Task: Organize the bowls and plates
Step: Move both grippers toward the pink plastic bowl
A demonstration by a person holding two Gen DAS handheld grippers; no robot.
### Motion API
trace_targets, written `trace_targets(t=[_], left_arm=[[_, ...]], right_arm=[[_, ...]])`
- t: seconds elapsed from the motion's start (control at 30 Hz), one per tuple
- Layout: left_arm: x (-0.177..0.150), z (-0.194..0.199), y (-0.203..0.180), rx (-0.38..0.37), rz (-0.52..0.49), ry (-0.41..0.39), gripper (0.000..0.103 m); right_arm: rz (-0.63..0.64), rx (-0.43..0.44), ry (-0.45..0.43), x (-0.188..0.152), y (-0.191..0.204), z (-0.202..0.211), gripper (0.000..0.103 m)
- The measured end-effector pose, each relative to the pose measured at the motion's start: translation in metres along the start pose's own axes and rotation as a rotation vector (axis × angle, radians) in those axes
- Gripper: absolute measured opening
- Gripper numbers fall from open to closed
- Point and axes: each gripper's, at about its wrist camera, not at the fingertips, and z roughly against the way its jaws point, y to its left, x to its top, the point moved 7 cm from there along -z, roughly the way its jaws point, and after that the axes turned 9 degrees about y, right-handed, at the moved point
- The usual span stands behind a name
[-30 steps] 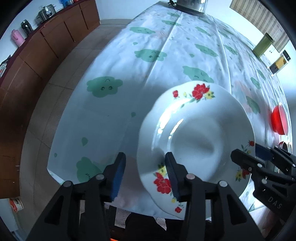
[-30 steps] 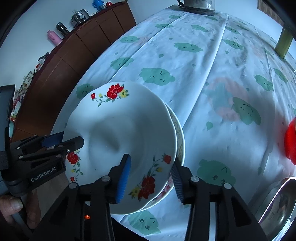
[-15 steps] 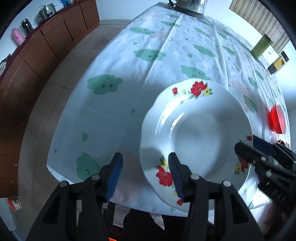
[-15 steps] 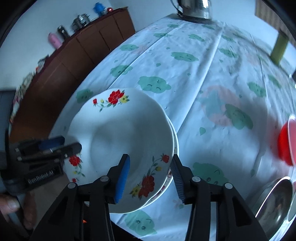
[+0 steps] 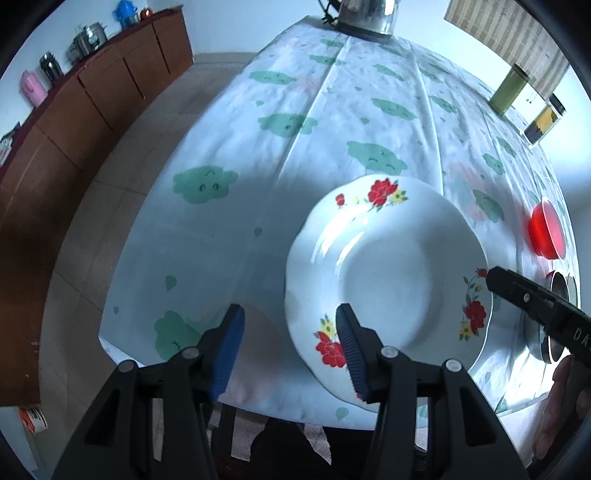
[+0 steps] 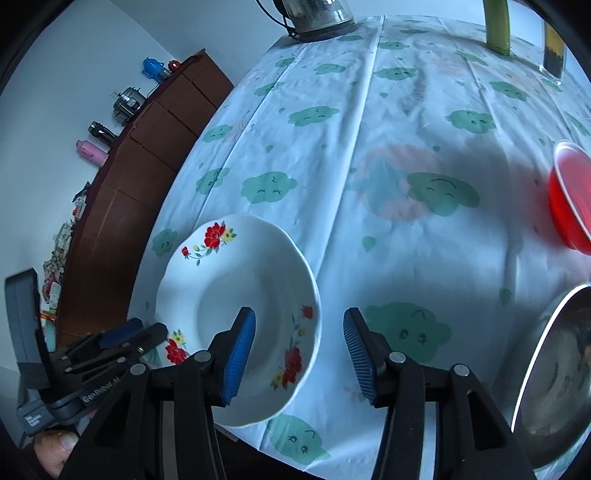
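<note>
A white plate with red flowers (image 5: 388, 273) lies near the front edge of the table; it also shows in the right wrist view (image 6: 240, 310). Earlier frames showed a second plate under it; now I see only the top one. My left gripper (image 5: 288, 347) is open and empty, its right finger over the plate's near rim. My right gripper (image 6: 299, 354) is open and empty, raised above the table just right of the plate. A red bowl (image 5: 545, 234) sits to the right, also in the right wrist view (image 6: 570, 199). A steel bowl (image 6: 554, 369) sits at the front right.
The cloud-print tablecloth (image 6: 388, 129) covers the table. A steel kettle (image 5: 365, 14) stands at the far end. A green tumbler (image 5: 509, 88) and a jar (image 5: 543, 122) stand at the far right. A wooden sideboard (image 5: 74, 110) runs along the left wall.
My right gripper has opened wider, lifted and drawn right off the plate rim. My left gripper has pulled back slightly. The plate rests flat on the table.
</note>
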Motion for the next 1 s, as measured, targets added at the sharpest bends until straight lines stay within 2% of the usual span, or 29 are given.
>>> trace_targets(t=[0.2, 0.57, 0.73, 1.0], left_arm=[[0.0, 0.007, -0.016, 0.019, -0.069, -0.039, 0.052], [-0.001, 0.018, -0.064, -0.014, -0.223, -0.076, 0.055], [0.005, 0.026, -0.084, -0.028, -0.264, -0.087, 0.055], [0.01, 0.034, -0.13, -0.05, -0.382, -0.093, 0.057]], right_arm=[[0.01, -0.025, -0.022, -0.014, -0.002, 0.007, 0.052], [-0.02, -0.063, -0.071, -0.035, -0.015, 0.022, 0.053], [-0.035, -0.073, -0.098, -0.032, -0.027, 0.036, 0.053], [-0.078, -0.083, -0.134, -0.028, -0.049, 0.056, 0.053]])
